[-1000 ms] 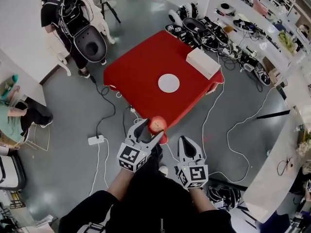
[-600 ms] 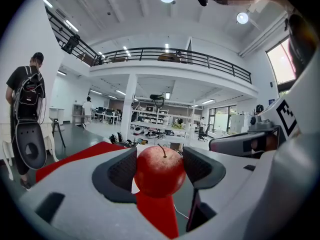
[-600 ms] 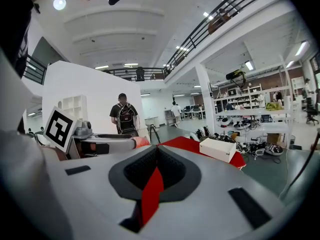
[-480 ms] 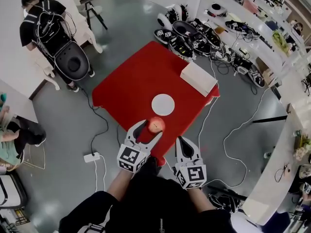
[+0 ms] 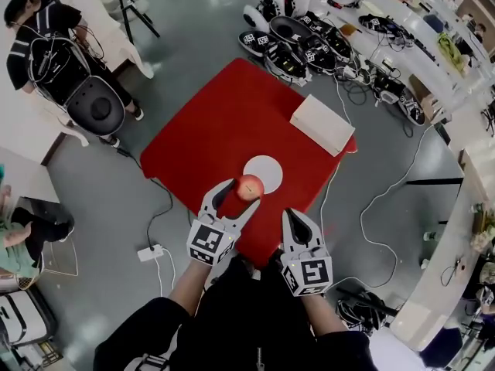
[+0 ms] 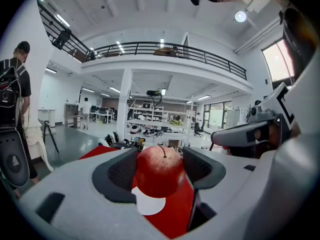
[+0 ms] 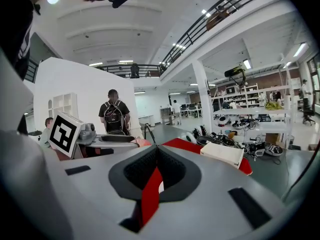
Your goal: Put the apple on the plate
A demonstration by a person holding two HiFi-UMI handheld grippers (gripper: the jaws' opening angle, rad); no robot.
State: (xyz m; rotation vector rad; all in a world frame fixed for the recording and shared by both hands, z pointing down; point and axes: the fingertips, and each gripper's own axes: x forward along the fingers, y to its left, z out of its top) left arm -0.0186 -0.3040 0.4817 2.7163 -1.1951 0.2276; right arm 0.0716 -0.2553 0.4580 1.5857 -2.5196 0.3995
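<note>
A red apple (image 5: 249, 186) is held in my left gripper (image 5: 235, 193), whose jaws are shut on it; the left gripper view shows the apple (image 6: 160, 171) pinched between the dark pads, stem up. It hangs over the near edge of the red table (image 5: 216, 122), just short of the white plate (image 5: 267, 171). The plate (image 6: 149, 204) shows below the apple in the left gripper view. My right gripper (image 5: 297, 224) is beside it to the right, near the table's front corner, jaws shut with nothing between them (image 7: 156, 170).
A white box (image 5: 322, 124) lies at the table's far right edge. Black gear (image 5: 302, 45) is heaped on the floor beyond the table. Cables and a power strip (image 5: 151, 252) lie on the grey floor. A person with a backpack (image 5: 42, 45) stands far left.
I have stepped closer to the table. The left gripper has carried the apple forward from off the table's corner to just short of the plate. The right gripper stays shut alongside.
</note>
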